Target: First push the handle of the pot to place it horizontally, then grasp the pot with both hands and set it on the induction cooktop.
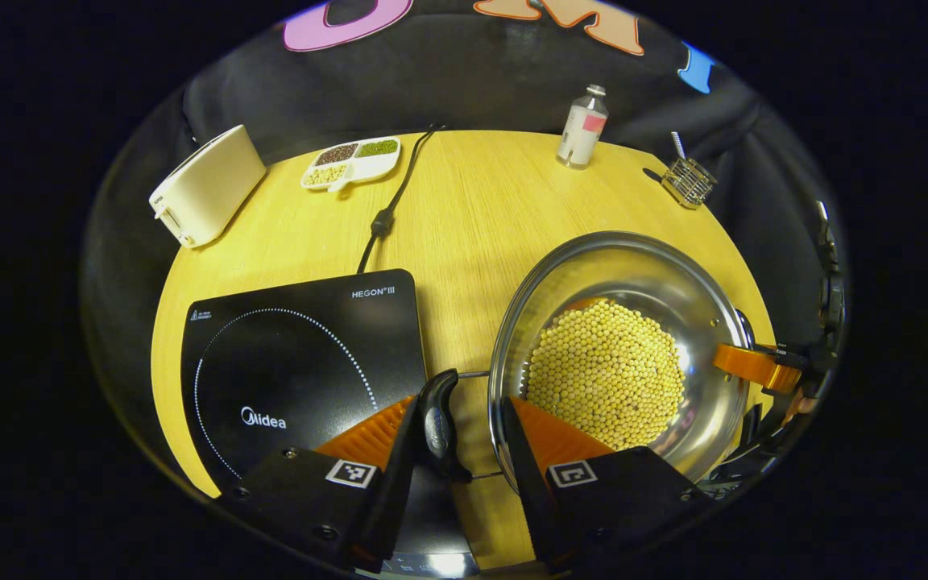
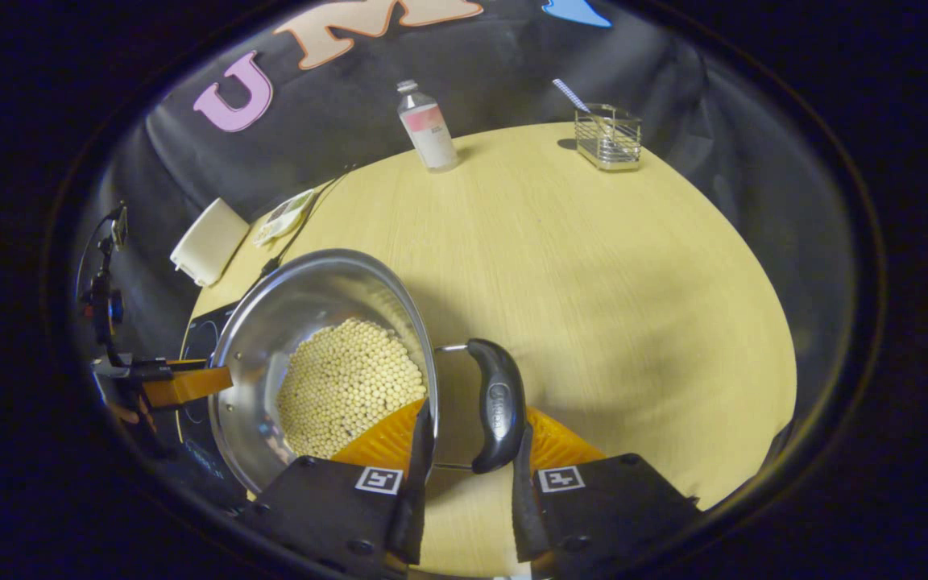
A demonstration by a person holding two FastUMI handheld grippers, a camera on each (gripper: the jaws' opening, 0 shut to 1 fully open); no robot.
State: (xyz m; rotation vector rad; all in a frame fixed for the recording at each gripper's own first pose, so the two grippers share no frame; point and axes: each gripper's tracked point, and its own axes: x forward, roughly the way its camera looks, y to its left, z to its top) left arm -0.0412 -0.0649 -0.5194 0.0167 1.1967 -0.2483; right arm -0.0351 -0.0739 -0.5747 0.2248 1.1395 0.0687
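Observation:
A steel pot [image 1: 657,274] holding yellow beans [image 1: 605,370] stands just right of the black induction cooktop [image 1: 295,354] on the round wooden table. My left gripper [image 1: 464,451] straddles the pot's left side: one finger lies against the outside of the black side handle [image 1: 437,419], the other inside the rim. My right gripper [image 2: 472,475] does the same on the opposite handle [image 2: 498,411] of the pot [image 2: 303,298]. Each view also catches a finger [image 1: 754,366] [image 2: 186,385] of the other gripper at the far rim. Whether the pot rests on the table I cannot tell.
At the back of the table are a white box-shaped appliance [image 1: 206,185], a divided dish of beans [image 1: 351,161], the cooktop's cable [image 1: 387,213], a small bottle [image 1: 582,127] and a wire basket [image 1: 688,181]. Bare wood [image 2: 609,306] spreads right of the pot.

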